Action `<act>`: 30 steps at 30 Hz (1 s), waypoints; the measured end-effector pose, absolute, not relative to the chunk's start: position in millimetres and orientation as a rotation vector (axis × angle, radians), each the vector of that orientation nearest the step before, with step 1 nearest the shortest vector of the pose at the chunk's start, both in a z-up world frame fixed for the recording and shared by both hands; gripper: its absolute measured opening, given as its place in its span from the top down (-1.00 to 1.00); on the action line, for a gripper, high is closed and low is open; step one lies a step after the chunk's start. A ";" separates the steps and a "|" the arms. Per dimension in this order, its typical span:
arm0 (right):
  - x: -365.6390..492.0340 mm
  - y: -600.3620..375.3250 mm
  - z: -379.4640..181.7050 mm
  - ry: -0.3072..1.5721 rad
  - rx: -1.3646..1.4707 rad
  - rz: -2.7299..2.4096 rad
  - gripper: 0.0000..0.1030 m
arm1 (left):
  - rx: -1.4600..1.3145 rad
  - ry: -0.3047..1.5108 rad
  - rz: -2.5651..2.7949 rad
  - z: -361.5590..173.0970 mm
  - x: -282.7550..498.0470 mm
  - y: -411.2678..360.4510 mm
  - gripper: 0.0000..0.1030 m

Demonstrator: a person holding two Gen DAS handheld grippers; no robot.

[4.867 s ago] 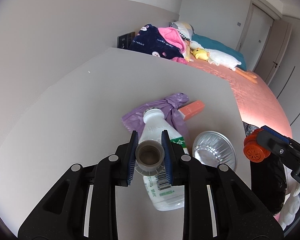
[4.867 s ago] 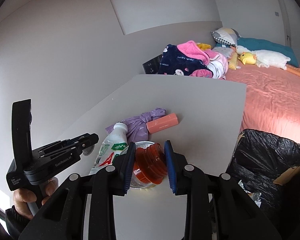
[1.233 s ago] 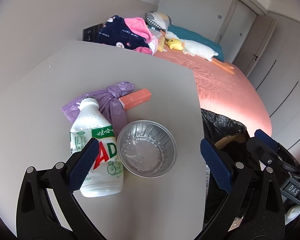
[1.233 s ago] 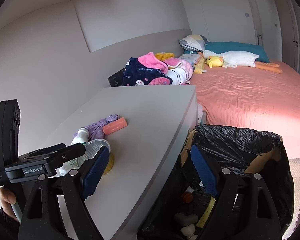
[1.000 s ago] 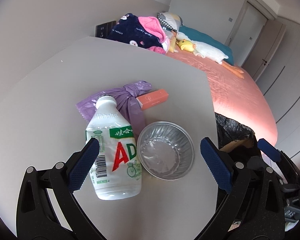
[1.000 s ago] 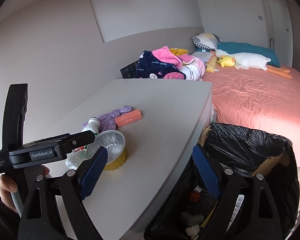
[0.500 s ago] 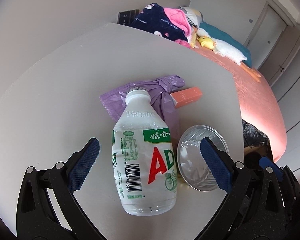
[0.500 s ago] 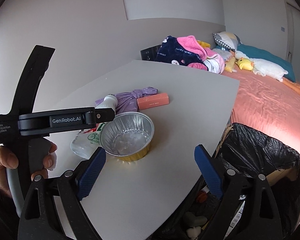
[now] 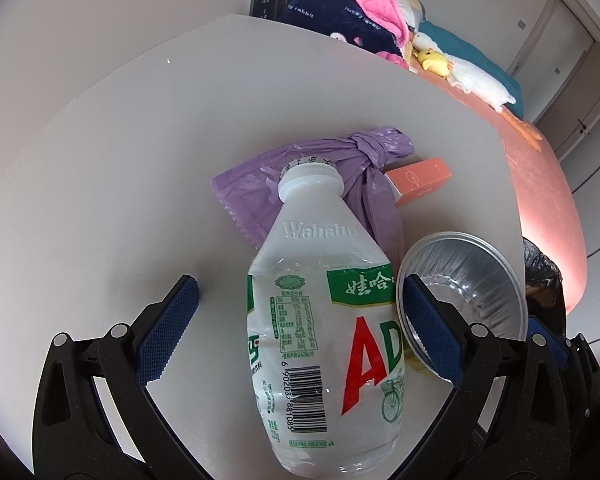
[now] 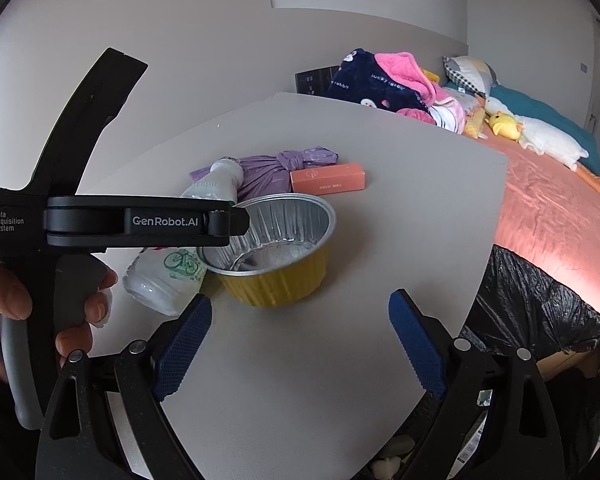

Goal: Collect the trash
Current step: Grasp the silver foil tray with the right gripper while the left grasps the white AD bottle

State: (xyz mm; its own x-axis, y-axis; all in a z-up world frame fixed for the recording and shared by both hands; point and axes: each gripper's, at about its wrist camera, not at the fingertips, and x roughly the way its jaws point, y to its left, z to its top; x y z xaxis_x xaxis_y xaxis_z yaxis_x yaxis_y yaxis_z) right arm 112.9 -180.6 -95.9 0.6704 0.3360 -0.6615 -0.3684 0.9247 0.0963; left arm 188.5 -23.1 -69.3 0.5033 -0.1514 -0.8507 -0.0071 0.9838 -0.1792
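Observation:
A clear plastic bottle (image 9: 320, 312) with a green and red label lies on the grey table (image 9: 120, 168), its open neck pointing away. My left gripper (image 9: 296, 320) is open, with one finger on each side of the bottle's body, not touching it. A foil cup (image 9: 464, 280) stands just right of the bottle. In the right wrist view the foil cup (image 10: 276, 244) has a yellow outside and sits ahead of my open, empty right gripper (image 10: 300, 344). The bottle (image 10: 180, 252) lies left of it, partly hidden behind the left gripper's body.
A knotted purple bag (image 9: 300, 176) and a pink box (image 9: 420, 180) lie beyond the bottle. A bin lined with a black bag (image 10: 540, 312) stands off the table's right edge. A bed with clothes and plush toys (image 10: 532, 128) lies behind.
My left gripper has moved forward and down so its open fingers now straddle the bottle. My right gripper has swung from over the bin toward the foil cup.

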 end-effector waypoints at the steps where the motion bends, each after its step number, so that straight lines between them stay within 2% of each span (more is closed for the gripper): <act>1: 114.7 -178.8 -96.6 0.737 -0.048 0.397 -0.75 | -0.169 1.041 -0.089 -69.4 189.1 -21.9 -0.89; 30: 148.0 -145.0 -92.2 0.718 -0.119 0.453 -0.75 | -0.333 0.987 -0.162 -49.1 188.8 11.6 -0.89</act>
State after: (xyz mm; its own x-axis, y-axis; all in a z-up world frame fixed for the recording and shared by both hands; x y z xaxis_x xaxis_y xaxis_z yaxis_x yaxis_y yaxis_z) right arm 148.0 -145.0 -92.2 0.6611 0.3589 -0.6589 -0.4395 0.8970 0.0475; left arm 188.8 11.6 -49.1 0.5449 -0.2826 -0.7894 -0.0161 0.9378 -0.3469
